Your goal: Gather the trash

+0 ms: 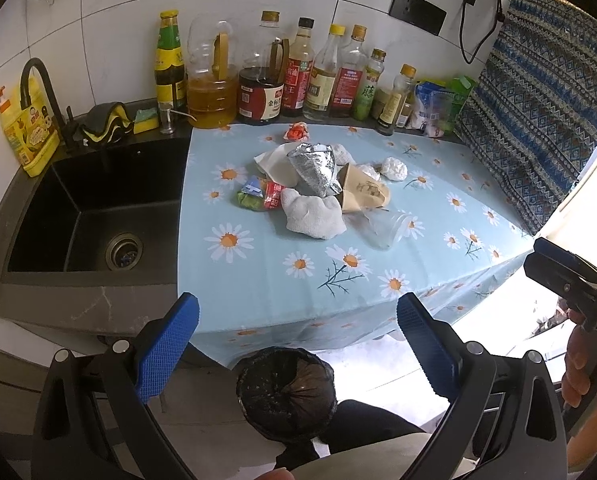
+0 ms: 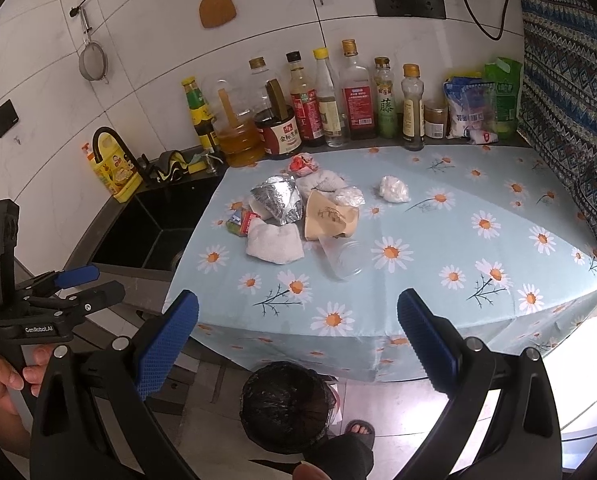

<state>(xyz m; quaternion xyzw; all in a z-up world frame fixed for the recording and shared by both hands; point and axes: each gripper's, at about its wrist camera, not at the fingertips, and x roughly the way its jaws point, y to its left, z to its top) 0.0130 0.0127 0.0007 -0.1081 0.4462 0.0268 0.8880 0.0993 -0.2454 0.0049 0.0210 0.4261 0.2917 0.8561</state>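
Note:
A heap of trash lies mid-counter on the daisy tablecloth [image 1: 438, 208]: a foil bag [image 1: 314, 168], a brown paper cup [image 1: 362, 194], a crumpled white tissue [image 1: 312, 218], a clear plastic cup [image 1: 386, 228], red and green wrappers [image 1: 258, 196] and a white wad [image 1: 394, 168]. The same heap shows in the right wrist view around the foil bag [image 2: 278, 200] and clear cup [image 2: 344, 258]. A black-lined bin [image 1: 286, 390] [image 2: 286, 404] stands on the floor below the counter edge. My left gripper [image 1: 298, 340] and right gripper [image 2: 298, 336] both hang open, empty, short of the counter.
A black sink [image 1: 90, 208] with a faucet [image 1: 42, 92] sits left of the cloth. Oil and sauce bottles [image 1: 298, 76] line the back wall. A patterned cloth [image 1: 538, 120] covers something at the right. A person's sandalled foot [image 2: 358, 428] stands by the bin.

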